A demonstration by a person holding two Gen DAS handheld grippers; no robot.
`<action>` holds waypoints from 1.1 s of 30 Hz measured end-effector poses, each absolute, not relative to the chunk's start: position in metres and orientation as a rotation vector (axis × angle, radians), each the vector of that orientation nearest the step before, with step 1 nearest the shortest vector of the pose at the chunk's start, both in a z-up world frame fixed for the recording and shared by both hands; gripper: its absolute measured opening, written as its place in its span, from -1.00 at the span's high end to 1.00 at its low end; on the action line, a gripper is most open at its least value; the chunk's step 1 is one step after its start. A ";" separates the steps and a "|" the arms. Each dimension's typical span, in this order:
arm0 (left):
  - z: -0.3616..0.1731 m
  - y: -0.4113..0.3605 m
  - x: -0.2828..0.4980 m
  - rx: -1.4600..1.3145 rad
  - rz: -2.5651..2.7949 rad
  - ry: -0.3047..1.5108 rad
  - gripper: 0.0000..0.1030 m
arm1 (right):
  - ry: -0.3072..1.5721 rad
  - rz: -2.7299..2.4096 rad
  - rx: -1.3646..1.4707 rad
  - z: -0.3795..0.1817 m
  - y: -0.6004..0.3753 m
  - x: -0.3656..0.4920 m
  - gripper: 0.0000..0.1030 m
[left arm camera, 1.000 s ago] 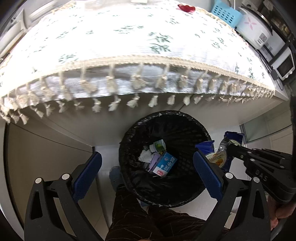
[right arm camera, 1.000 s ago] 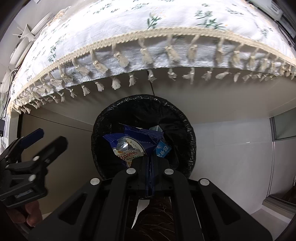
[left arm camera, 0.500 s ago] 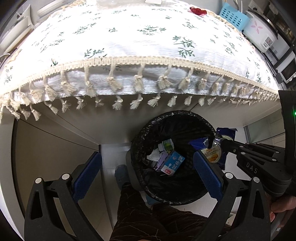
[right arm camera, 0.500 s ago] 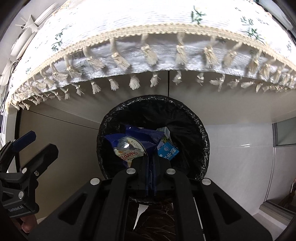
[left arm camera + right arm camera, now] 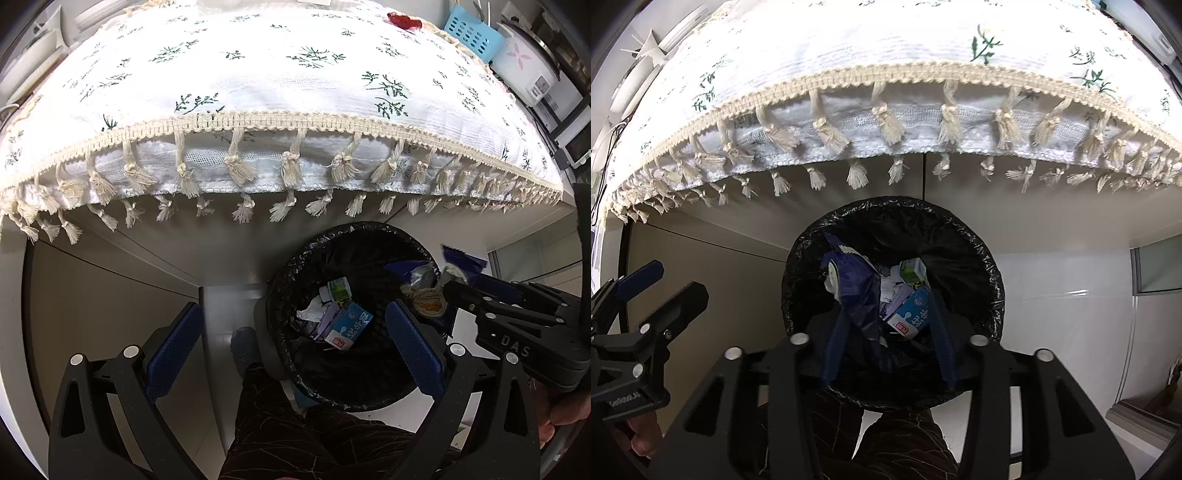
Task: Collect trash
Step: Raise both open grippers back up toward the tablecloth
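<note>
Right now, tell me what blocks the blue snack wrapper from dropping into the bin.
Nothing visible does. The blue snack wrapper hangs over the open bin, between the right gripper fingers, which have just been opening.

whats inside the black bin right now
In the bin: a blue milk carton, a green-and-white carton, white tissue and a blue snack bag between the open right tongs. Anything beneath is covered.

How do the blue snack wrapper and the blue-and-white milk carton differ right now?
The blue snack wrapper is dark, crumpled film hanging upright between the right gripper's just-opened jaws; the milk carton is a pale, rigid box lying tilted among trash in the bin. Both are over or inside it.
</note>
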State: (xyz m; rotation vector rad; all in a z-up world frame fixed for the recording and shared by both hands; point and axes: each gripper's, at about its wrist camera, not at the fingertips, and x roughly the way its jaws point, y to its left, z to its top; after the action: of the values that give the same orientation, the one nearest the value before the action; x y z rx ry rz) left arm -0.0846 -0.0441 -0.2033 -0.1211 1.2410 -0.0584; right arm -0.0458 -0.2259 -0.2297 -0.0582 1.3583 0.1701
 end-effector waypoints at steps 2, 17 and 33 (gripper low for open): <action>-0.201 -0.043 -0.083 -0.121 -0.056 1.237 -0.88 | 1.345 0.167 -0.059 -0.223 -0.227 -0.046 -0.06; -0.194 -0.037 -0.074 -0.128 -0.045 1.227 -0.88 | 1.343 0.173 -0.076 -0.221 -0.226 -0.041 -0.55; -0.158 -0.022 -0.062 -0.163 -0.027 1.183 -0.88 | 1.224 0.144 -0.069 -0.159 -0.232 -0.032 -0.85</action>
State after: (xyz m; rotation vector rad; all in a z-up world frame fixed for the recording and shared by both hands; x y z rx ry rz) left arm -0.0619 -0.0221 -0.1583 -0.1634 1.1831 -0.0265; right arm -0.0322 -0.2317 -0.1595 -0.0692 1.2239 0.1439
